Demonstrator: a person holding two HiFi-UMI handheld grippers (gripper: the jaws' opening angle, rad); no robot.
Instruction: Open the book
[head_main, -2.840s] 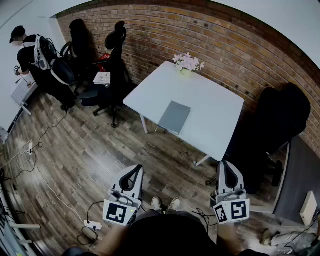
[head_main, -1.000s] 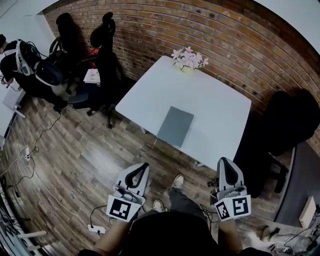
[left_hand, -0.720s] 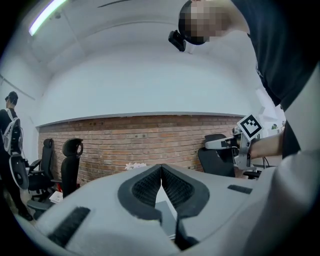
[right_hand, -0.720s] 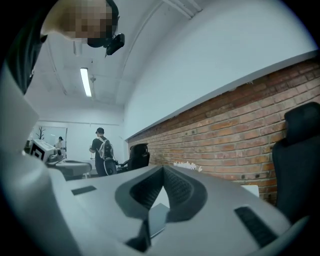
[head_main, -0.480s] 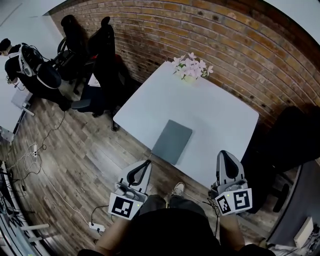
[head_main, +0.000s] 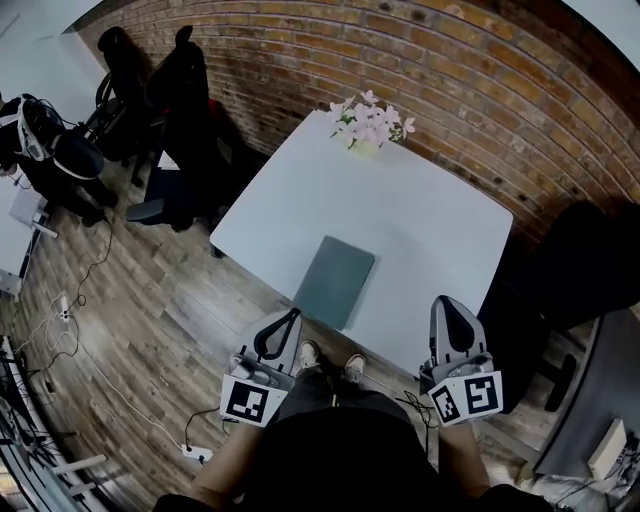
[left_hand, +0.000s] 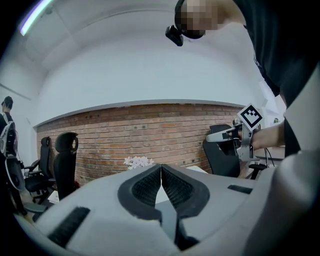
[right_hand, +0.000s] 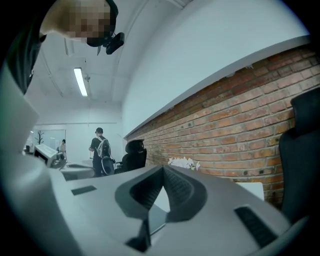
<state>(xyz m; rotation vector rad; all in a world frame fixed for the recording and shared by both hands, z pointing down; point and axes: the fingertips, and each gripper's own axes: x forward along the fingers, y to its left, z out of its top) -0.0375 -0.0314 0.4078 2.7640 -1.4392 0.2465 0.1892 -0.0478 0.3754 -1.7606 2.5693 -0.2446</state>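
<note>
Head view: a closed grey book (head_main: 334, 282) is lying flat on a white table (head_main: 420, 210), close to the table's near edge and a little left of its middle. A small bunch of pale pink flowers (head_main: 366, 122) is standing at the table's far edge, against a brick wall (head_main: 470, 90). The left tool (head_main: 288, 319) and the right tool (head_main: 446, 304) are hanging in the air just short of the near edge, 1 on each side of the book and touching nothing. Black office chairs (head_main: 178, 95) are standing to the left of the table on a wooden floor (head_main: 130, 300).

Left gripper view: the 2 jaws of the left tool are pressing together at their tips, clenched on nothing. Past them the flowers are showing in front of the brick wall, and the right tool, with its square-marker cube, is showing at the right.

Right gripper view: the right tool's 2 jaws are also meeting at their tips, clenched and holding nothing. Beyond them are the flowers, the brick wall, an office chair, and a person (right_hand: 102, 156) standing far off at the left.
</note>
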